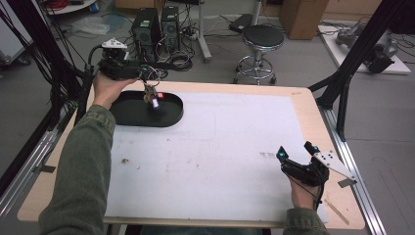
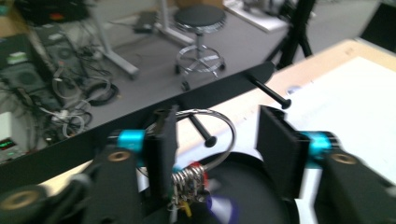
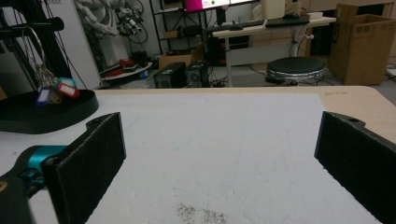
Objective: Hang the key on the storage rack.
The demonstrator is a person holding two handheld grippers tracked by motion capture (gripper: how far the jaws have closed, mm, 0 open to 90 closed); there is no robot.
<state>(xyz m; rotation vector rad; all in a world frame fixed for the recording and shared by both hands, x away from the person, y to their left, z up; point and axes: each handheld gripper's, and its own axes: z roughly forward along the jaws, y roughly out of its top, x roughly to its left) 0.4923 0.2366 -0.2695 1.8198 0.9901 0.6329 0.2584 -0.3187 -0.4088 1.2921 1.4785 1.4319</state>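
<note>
Releasing the key bunch (image 2: pixel 189 183) over the black tray (image 1: pixel 171 115) at the desk's far left, my left tool (image 2: pixel 219 140) stands half open, the ring hanging against one pad, my right tool (image 3: pixel 219 158) wide and empty; next I lift clear.

The tray (image 1: pixel 169 115) lies on the surface (image 1: pixel 235 147), at its far left corner. The key bunch (image 1: pixel 151 98) hangs over the tray, under the left tool (image 1: pixel 147 78). The right tool (image 1: pixel 296 152) rests near the right edge, well apart from the tray. The stool (image 1: pixel 262 46) stands on the floor behind the surface.
</note>
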